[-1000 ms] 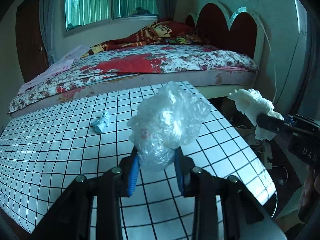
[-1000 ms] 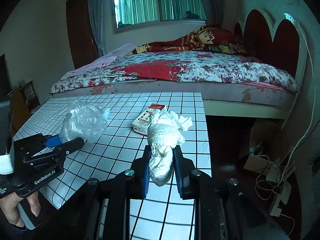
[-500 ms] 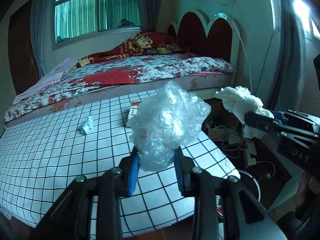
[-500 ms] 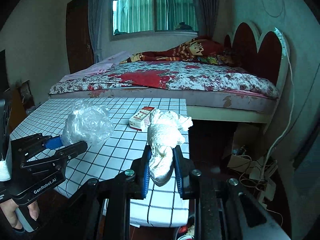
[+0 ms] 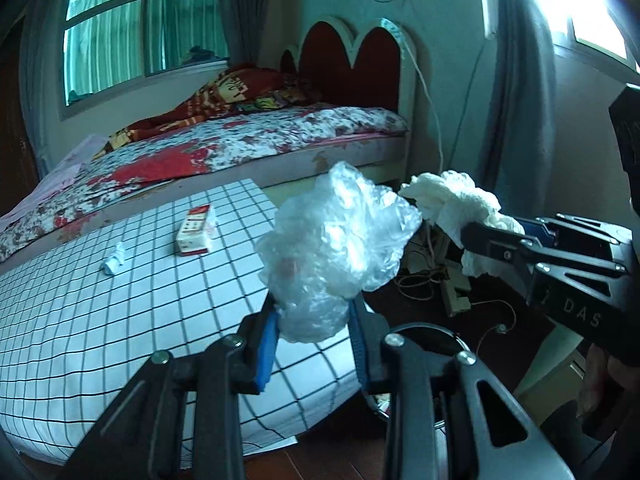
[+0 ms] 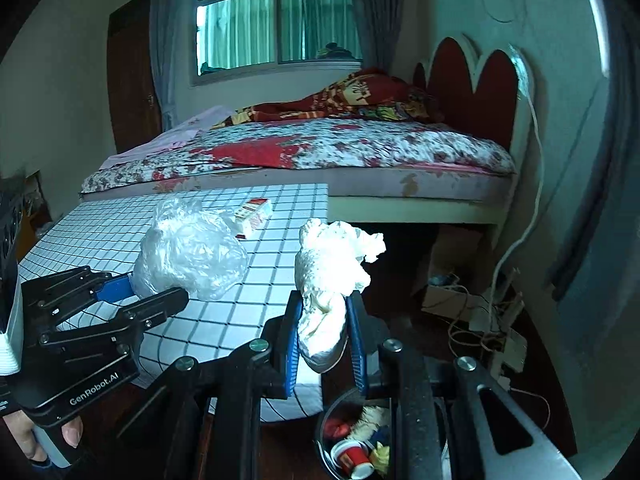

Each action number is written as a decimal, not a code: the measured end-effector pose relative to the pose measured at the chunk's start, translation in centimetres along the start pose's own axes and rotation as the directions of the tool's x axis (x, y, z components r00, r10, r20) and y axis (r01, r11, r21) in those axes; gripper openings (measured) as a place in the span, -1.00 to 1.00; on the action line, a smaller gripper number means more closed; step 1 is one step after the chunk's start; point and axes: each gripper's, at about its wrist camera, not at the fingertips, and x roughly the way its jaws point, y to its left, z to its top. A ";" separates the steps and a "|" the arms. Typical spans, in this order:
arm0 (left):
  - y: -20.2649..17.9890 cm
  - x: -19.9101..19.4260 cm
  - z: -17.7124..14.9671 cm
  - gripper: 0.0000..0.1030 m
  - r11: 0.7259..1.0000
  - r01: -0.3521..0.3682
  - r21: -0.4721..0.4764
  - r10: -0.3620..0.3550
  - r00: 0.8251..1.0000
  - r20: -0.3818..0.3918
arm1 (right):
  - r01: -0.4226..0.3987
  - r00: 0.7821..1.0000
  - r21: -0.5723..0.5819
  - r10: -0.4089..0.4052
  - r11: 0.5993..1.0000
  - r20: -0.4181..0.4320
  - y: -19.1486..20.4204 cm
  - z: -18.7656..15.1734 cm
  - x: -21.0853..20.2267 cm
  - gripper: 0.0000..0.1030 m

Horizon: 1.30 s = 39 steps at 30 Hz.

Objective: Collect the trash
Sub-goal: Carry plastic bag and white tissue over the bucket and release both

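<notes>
Left gripper (image 5: 314,330): being seen at the bottom centre of the left wrist view, its blue pads being pressed against a crumpled clear plastic bag (image 5: 340,252) — the jaws being kept partly apart by the wad between them.
Right gripper (image 6: 322,338): being seen at the bottom centre of the right wrist view, clamped tight on a wad of white tissue (image 6: 332,276) that is sticking up above the fingers.
Trash bin (image 6: 356,446): being shown at the lower centre of the right wrist view, just below the right gripper's fingers; a red cup and scraps are lying inside it.
Person's hand (image 6: 36,436): being seen at the lower left of the right wrist view, wrapped around the left gripper's handle.
Table (image 5: 120,320): being covered by a white cloth with a black grid, filling the left of the left wrist view.
Small box (image 5: 195,231): lying on the table, above centre-left.
Small crumpled scrap (image 5: 114,261): lying on the table left of the box — apart from it.
Bed (image 6: 320,148): standing beyond the table, across mid-frame.
</notes>
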 end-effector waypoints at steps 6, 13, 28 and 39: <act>-3.6 1.3 -0.8 -0.37 0.998 0.058 0.035 -0.057 0.998 -0.035 | 0.025 1.000 0.028 -0.024 0.999 -0.018 -2.7 -2.0 -1.4 -0.56; -6.3 3.3 -2.8 -0.36 0.994 0.097 0.058 -0.092 0.991 -0.093 | 0.039 0.998 0.053 -0.036 0.998 -0.058 -5.5 -5.2 -1.7 -0.56; -9.4 8.6 -7.3 -0.35 0.986 0.154 0.061 -0.136 0.963 -0.235 | 0.026 0.978 0.080 -0.009 0.996 -0.206 -10.0 -11.7 2.5 -0.56; -10.5 12.7 -9.9 -0.33 0.982 0.185 0.041 -0.160 0.926 -0.341 | -0.023 0.944 0.047 0.037 0.999 -0.327 -11.5 -14.7 7.5 -0.55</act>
